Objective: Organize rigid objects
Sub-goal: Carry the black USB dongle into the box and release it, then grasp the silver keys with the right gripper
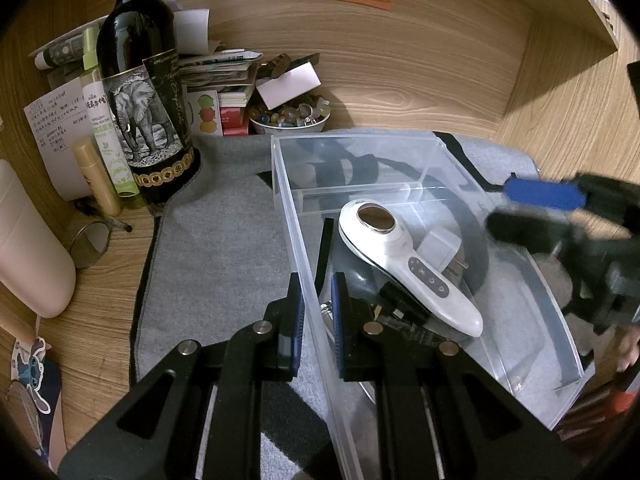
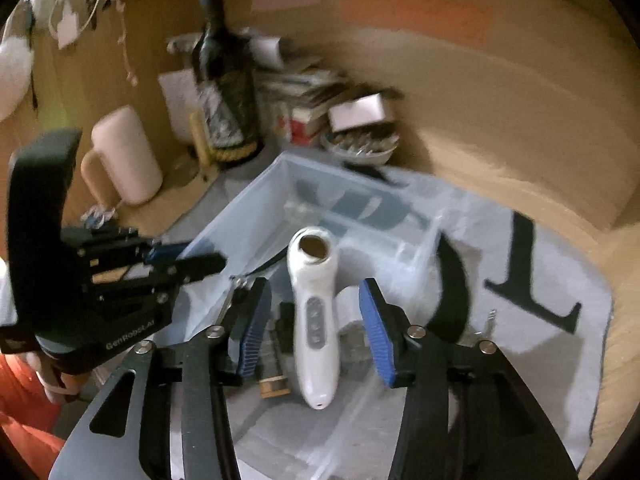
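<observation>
Bin (image 1: 400,148) of clear plastic is my landmark here, sitting on the grey mat (image 1: 224,216). My left gripper (image 1: 316,312) is clamped on the bin's near left wall, one blue pad outside it and one inside. Inside the bin lies the white handheld device (image 1: 404,264), its round metal head toward the bin's far end and its handle toward me, resting over a white plug adapter (image 1: 440,248) and some dark items I cannot make out. From the right wrist view, my right gripper (image 2: 316,328) hangs above the bin with its jaws spread wide, the device (image 2: 316,320) directly between and below the blue pads (image 2: 376,332), untouched. Beyond the bin's far left corner stands a dark wine bottle (image 1: 140,92); behind its far wall sits a bowl of small stones (image 1: 292,116).
</observation>
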Motion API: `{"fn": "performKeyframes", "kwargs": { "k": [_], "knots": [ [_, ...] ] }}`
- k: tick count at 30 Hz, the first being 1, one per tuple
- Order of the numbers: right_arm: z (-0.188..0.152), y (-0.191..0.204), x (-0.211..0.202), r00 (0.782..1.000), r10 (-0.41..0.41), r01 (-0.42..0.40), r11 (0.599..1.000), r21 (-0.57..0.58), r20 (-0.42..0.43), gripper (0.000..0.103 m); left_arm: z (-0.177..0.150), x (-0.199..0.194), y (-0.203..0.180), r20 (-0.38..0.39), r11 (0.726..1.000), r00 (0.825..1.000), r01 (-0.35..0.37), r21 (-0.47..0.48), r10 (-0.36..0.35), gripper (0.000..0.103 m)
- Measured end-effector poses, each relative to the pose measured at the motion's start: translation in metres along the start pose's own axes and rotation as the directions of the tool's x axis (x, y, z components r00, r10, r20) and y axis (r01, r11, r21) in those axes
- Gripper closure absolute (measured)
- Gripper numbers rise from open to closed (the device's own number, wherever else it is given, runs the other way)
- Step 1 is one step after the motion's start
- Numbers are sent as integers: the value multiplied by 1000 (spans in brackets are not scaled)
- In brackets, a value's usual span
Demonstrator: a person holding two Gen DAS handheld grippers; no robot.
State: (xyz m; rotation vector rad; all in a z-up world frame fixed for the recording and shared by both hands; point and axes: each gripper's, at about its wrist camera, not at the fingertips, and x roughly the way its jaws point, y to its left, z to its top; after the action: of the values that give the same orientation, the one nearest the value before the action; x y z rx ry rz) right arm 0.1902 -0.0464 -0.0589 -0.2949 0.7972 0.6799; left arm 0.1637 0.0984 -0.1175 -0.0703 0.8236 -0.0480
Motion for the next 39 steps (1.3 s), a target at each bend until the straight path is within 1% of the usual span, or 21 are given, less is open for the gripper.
{"fn": "performKeyframes", "kwargs": {
  "k": [5,8,10,15,18,23,27,29,30,31,32,33,34,35,36,39],
  "knots": [
    [3,-28,-23,995,-73,67,995,77,73,52,0,0,0,0,1000,1000,0,0,0,92],
    [2,-50,-32,988,-124,111,985,133,88,51,0,0,0,0,1000,1000,0,0,0,92],
    [-1,-64,-33,984,-156,141,976,166,83,48,0,0,0,0,1000,1000,0,0,0,92],
    [-16,-94,-22,978,-207,196,954,227,24,46,0,0,0,0,1000,1000,-1,1,1,92],
    [-29,-106,-6,979,-202,204,946,250,-35,46,0,-1,-1,-1,1000,1000,-3,2,3,92],
    [-51,-117,25,974,-184,214,944,253,-136,46,0,-1,-1,-1,1000,1000,-4,3,4,92],
    [-63,-119,40,967,-171,214,947,241,-188,46,0,-1,-1,-2,1000,1000,-3,3,3,92],
    [-67,-120,46,965,-167,214,946,245,-201,46,1,0,-1,-2,1000,1000,-3,2,3,92],
    [-69,-121,48,965,-163,212,946,247,-204,48,1,0,-1,-2,1000,1000,-3,3,3,92],
    [-70,-121,47,966,-172,217,945,245,-191,54,1,-1,-1,-2,1000,1000,-3,3,3,92],
    [-71,-120,47,965,-182,224,944,240,-188,57,1,0,-1,-2,1000,1000,-3,3,3,92],
    [-71,-121,46,965,-187,227,945,237,-182,67,1,0,-1,-2,1000,1000,-3,3,3,92],
    [-71,-122,45,967,-183,223,945,241,-179,73,0,-1,-1,-2,1000,1000,-4,3,4,92],
    [-71,-122,45,968,-180,220,944,245,-176,77,1,0,-1,-2,1000,1000,-3,3,3,92],
    [-71,-123,44,968,-182,221,944,247,-173,81,1,0,-1,-2,1000,1000,-3,3,3,92],
    [-71,-124,44,970,-177,215,943,253,-164,81,1,0,-1,-2,1000,1000,-3,3,3,92]
  ]
}}
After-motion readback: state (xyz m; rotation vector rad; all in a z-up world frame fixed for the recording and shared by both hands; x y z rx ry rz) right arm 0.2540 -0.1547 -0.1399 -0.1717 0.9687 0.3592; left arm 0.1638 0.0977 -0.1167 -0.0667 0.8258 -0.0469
